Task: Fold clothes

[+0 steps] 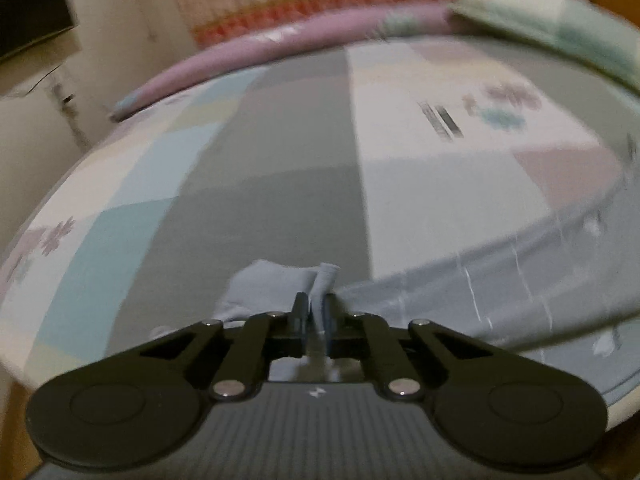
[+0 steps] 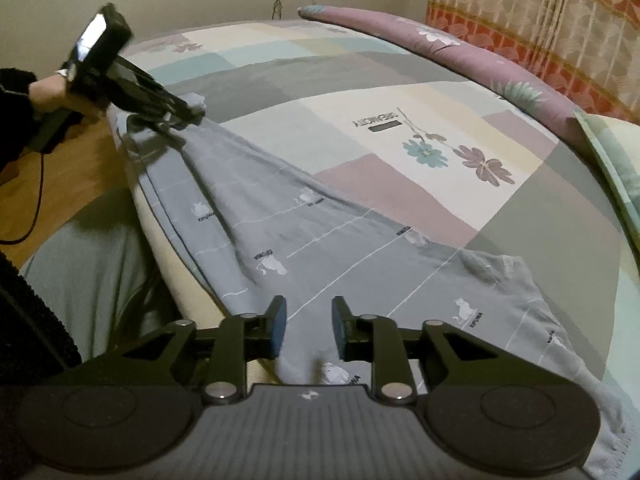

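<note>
A light blue-grey garment with thin white lines and small cat prints lies stretched along the near edge of the bed. My left gripper is shut on a bunched corner of the garment, lifting it slightly; from the right wrist view the left gripper appears at the far left end of the cloth, held by a hand. My right gripper hovers open just above the garment's near part, with nothing between its blue-padded fingers.
The bed has a patchwork sheet with flower prints. A purple rolled quilt lines the far side, a pale green pillow lies at right. A patterned curtain hangs behind. A cable trails over the wooden floor at left.
</note>
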`<move>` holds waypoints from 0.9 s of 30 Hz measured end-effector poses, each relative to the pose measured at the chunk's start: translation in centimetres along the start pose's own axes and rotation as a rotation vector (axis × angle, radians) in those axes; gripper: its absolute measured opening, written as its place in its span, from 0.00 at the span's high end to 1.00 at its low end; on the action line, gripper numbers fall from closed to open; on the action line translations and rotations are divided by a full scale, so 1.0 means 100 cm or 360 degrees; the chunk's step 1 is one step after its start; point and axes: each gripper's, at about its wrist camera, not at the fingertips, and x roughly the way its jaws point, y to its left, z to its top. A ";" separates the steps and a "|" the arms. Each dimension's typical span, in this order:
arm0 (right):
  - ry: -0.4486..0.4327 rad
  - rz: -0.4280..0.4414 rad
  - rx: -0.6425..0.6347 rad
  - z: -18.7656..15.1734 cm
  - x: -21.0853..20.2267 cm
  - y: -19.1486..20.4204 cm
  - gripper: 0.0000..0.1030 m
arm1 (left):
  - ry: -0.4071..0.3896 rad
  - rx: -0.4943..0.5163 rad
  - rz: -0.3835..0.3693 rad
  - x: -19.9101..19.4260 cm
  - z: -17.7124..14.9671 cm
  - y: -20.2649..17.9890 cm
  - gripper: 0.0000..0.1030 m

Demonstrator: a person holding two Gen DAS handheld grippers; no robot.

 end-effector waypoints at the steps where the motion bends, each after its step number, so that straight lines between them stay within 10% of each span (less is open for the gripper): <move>1: -0.0001 0.0004 0.0006 -0.001 0.000 -0.001 0.70 | -0.0022 -0.0071 0.0012 -0.007 -0.001 0.010 0.95; 13: 0.0025 0.0013 0.0014 0.008 0.013 0.001 0.70 | 0.0040 -0.0936 0.0055 -0.014 -0.059 0.120 0.95; 27: 0.0020 0.0066 -0.0108 0.043 0.041 0.008 0.70 | 0.0043 -0.0959 0.0056 -0.020 -0.070 0.134 0.86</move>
